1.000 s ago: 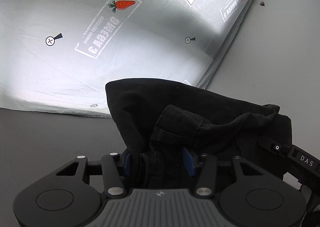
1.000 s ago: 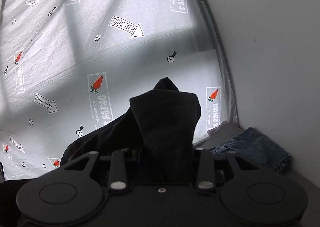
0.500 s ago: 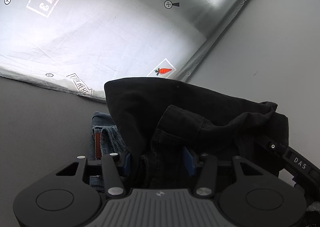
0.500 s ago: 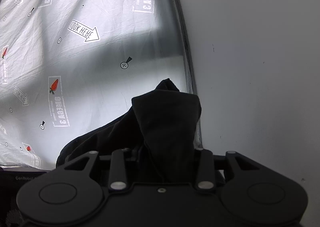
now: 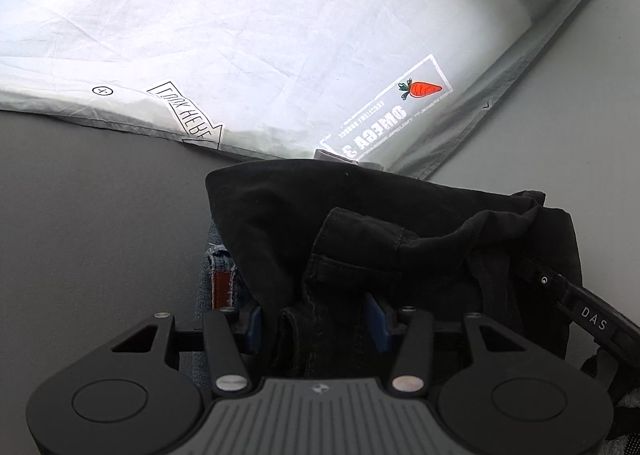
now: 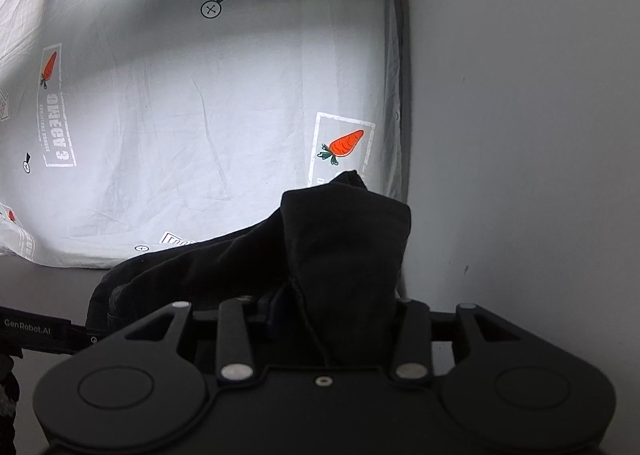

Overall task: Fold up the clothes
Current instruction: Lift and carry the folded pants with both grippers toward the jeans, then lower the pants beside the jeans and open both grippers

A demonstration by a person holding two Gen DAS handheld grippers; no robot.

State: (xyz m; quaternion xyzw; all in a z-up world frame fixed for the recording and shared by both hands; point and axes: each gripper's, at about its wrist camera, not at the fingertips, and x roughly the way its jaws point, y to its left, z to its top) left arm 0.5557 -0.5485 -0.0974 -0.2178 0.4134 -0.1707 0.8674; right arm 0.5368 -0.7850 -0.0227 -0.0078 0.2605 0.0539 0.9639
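A black garment point(image 5: 360, 223) hangs bunched between both grippers. My left gripper point(image 5: 316, 321) is shut on a folded seam of it, blue pads showing on either side of the cloth. In the right wrist view the same black garment point(image 6: 344, 239) drapes over my right gripper point(image 6: 326, 319), which is shut on it; the fingertips are hidden under the fabric. Blue jeans point(image 5: 218, 275) with a brown patch lie below the black cloth in the left wrist view. The other gripper's black body point(image 5: 592, 319) shows at the right edge.
A white sheet point(image 5: 280, 35) printed with carrots and arrows covers the work surface; its corner lies just ahead. Grey floor point(image 5: 80, 215) spreads to the left and a pale wall point(image 6: 520, 95) stands to the right of the white sheet point(image 6: 200, 115).
Both grippers have carried the black garment toward the sheet's near corner and lower. The blue jeans have come into view beneath the left gripper and left the right wrist view.
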